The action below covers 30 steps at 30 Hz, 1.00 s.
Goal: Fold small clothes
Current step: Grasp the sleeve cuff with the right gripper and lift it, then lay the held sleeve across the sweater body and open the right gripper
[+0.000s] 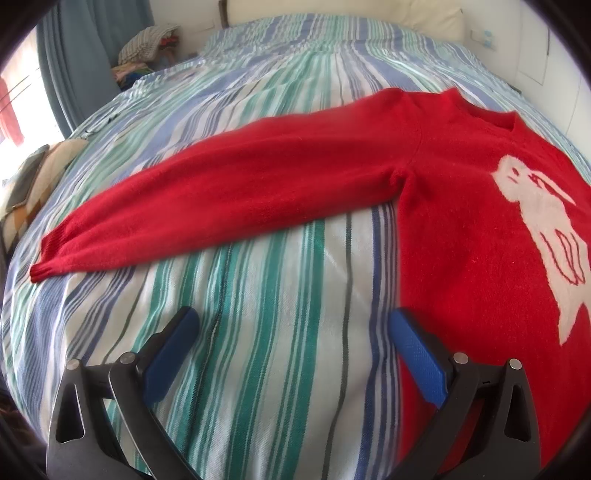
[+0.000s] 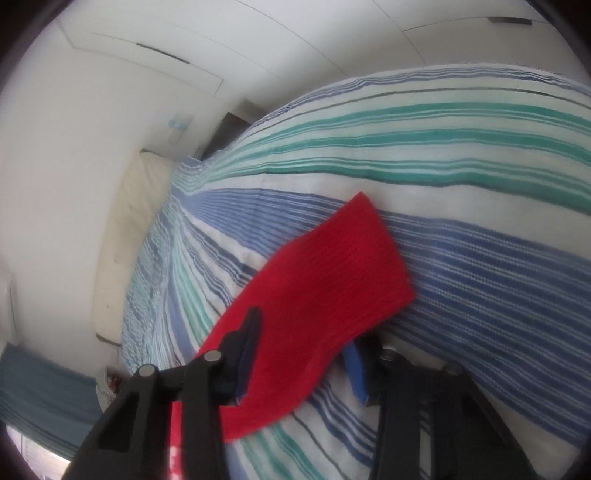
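A red sweater [image 1: 461, 221] with a white figure [image 1: 535, 221] on its chest lies flat on the striped bedspread [image 1: 258, 369]. One long sleeve [image 1: 221, 199] stretches out to the left and ends in a ribbed cuff [image 1: 44, 266]. My left gripper [image 1: 293, 315] hovers open over bare bedspread below that sleeve, its right finger beside the sweater's side edge. In the right wrist view the other sleeve's end [image 2: 332, 266] runs between the fingers of my right gripper [image 2: 303, 332]. The jaws stand narrow, closed on that sleeve. The fabric partly hides the blue pad [image 2: 356, 369].
A heap of clothes [image 1: 147, 44] sits at the bed's far left by a blue curtain [image 1: 81, 55]. A cream pillow [image 1: 432, 18] lies at the head. A cushion with a dark flat object [image 1: 29, 177] rests at the left edge. White cupboard doors [image 2: 147, 55] stand beyond the bed.
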Each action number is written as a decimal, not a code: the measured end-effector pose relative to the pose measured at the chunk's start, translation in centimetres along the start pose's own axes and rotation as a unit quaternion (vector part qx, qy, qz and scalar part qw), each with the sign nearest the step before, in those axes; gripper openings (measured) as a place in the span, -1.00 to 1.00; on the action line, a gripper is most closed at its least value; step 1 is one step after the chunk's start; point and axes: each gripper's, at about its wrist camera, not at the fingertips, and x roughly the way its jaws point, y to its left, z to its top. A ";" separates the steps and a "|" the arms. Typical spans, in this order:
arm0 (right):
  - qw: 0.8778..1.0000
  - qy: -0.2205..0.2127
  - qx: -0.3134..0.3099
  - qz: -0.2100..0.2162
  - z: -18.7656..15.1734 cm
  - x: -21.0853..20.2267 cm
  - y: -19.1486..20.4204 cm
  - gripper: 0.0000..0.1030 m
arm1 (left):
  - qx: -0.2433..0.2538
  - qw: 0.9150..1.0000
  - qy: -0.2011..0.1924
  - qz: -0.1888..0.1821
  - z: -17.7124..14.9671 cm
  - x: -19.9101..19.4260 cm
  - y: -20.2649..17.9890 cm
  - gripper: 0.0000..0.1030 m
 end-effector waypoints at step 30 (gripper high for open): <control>0.853 0.291 -0.369 0.226 -24.0 5.1 31.6 0.40 | 0.001 1.000 0.004 0.004 0.3 0.2 0.0 0.99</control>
